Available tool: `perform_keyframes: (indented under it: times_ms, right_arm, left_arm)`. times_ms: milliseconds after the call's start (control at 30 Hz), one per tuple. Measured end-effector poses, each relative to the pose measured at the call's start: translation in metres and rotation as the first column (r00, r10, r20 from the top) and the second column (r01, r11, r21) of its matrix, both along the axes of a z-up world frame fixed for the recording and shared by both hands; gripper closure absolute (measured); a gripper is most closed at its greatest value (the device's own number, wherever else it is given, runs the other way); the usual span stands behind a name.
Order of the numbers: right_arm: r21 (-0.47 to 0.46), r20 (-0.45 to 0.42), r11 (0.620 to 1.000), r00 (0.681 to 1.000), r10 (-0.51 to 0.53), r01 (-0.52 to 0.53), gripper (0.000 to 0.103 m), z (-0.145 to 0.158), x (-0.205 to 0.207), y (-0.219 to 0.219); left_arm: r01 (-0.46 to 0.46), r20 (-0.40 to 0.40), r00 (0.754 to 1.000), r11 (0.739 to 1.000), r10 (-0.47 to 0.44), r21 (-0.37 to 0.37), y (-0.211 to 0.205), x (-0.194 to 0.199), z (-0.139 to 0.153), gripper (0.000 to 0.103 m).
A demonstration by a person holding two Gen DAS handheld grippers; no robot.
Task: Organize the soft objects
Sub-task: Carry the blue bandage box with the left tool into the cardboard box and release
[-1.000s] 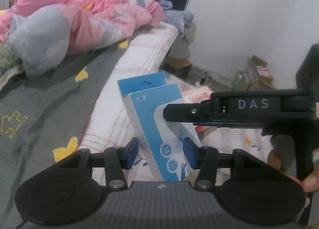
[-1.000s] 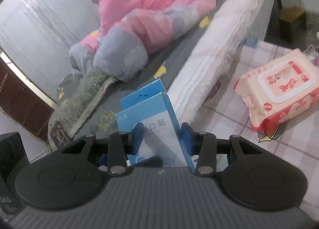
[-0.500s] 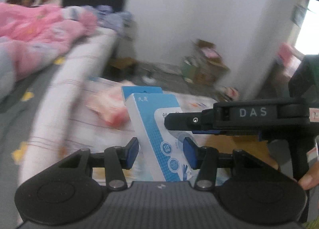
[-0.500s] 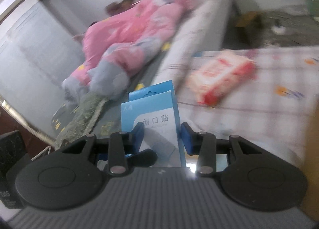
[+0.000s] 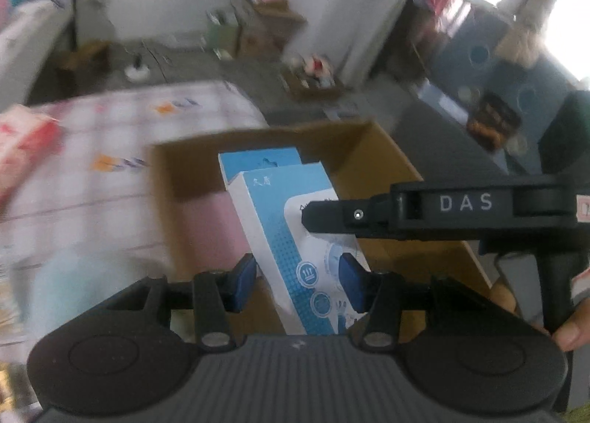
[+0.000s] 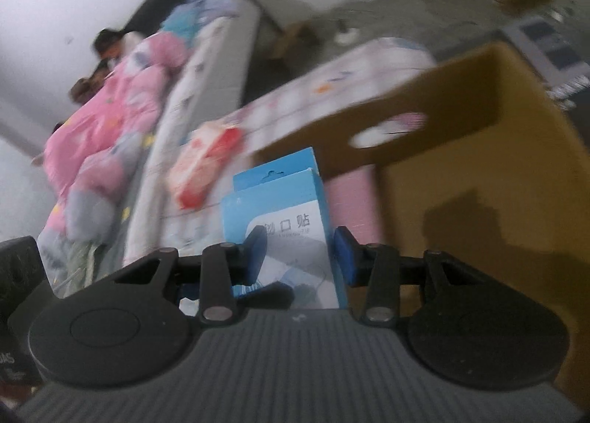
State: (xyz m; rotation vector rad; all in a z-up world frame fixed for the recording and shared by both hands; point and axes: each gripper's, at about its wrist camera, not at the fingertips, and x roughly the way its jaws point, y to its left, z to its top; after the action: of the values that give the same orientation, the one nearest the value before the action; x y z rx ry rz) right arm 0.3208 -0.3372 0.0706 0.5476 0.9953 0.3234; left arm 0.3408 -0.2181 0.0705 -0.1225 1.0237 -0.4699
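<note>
A blue and white box (image 5: 291, 235) stands upright between the pads of my left gripper (image 5: 298, 277), which is shut on it. My right gripper (image 6: 300, 255) is shut on the same box (image 6: 284, 216), and its black arm (image 5: 424, 211) crosses the box from the right in the left wrist view. The box is held in front of an open brown cardboard box (image 5: 372, 165), which also shows in the right wrist view (image 6: 490, 172). Something pink (image 5: 217, 216) lies inside the cardboard box.
A red and white wipes pack (image 6: 202, 165) lies on the checked cloth (image 5: 110, 150) to the left. A bed with a pink quilt (image 6: 110, 117) is beyond it. Floor clutter, a grey rug (image 5: 461, 109) and small boxes lie behind the cardboard box. Both views are blurred.
Both grippers have swung right with the blue box, away from the bed. The cardboard box has come into view right behind the blue box.
</note>
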Motion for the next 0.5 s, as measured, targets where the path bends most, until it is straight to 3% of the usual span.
perform_keyframes:
  times_ms: [233,400,500]
  right_arm:
    - [-0.014,-0.088,0.994,0.990,-0.108,0.107,0.064,-0.064,0.038,-0.059]
    - [-0.030,-0.116,0.991,0.984,-0.134,0.131,0.065,-0.102,0.078,-0.057]
    - [-0.039,-0.118,0.990,0.984,-0.136,0.132,0.065,-0.118,0.092,-0.053]
  left_arm:
    - [0.028,-0.120,0.993,0.999,-0.023,0.039,-0.052,0.055,-0.049,0.054]
    - [0.008,-0.158,0.987,0.993,0.010,0.115,-0.067,0.084,-0.076,0.053]
    - [-0.013,-0.145,0.989,0.991,0.032,0.130,-0.063,0.086,-0.078,0.052]
